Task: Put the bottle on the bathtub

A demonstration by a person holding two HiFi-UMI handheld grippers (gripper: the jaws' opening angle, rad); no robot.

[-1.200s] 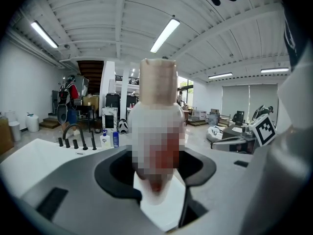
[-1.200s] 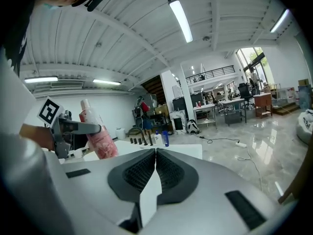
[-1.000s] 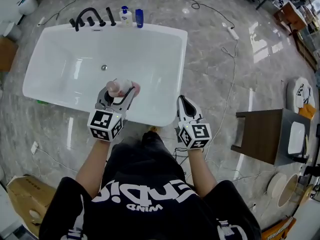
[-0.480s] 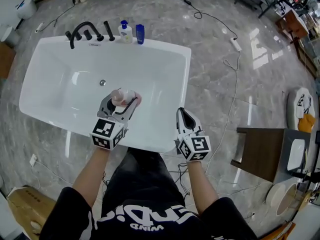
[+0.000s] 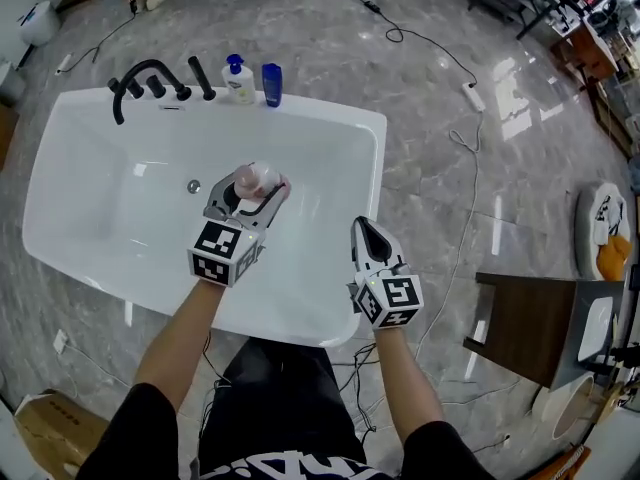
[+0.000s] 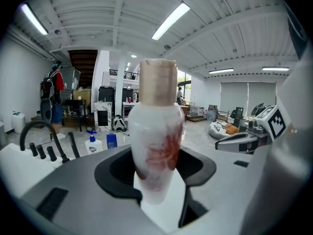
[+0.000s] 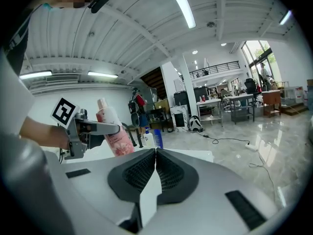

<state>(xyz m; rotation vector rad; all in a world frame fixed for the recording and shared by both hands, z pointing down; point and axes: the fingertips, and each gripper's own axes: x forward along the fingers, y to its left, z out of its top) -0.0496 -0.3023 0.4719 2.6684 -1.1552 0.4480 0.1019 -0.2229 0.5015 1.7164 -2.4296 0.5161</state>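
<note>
Bottle (image 6: 155,146), white w/ red-pink print & beige cap, stands upright clamped betw. the jaws of the left gripper (image 5: 250,190). It's held in the air over the inside of the white bathtub (image 5: 100,208), approx. mid-basin, just right of the drain (image 5: 193,186) in the head view.

Right gripper (image 5: 366,230): jaws together, nothing betw. them. It hangs by the tub's right-hand edge, near its front corner, well apart from the bottle.

On the tub's far rim:
- black faucet (image 5: 140,76) w/ its handles, at the left
- white pump bottle (image 5: 237,80) and a blue bottle (image 5: 271,84), just beside each other, right of the faucet

Tub stands on a grey marble floor (image 5: 450,58); a cable (image 5: 468,158) runs across it to the right. Brown side table (image 5: 520,278) is further right, well apart from the tub. Left gripper view shows a person (image 6: 54,94) w/ a backpack standing far back in the room.
</note>
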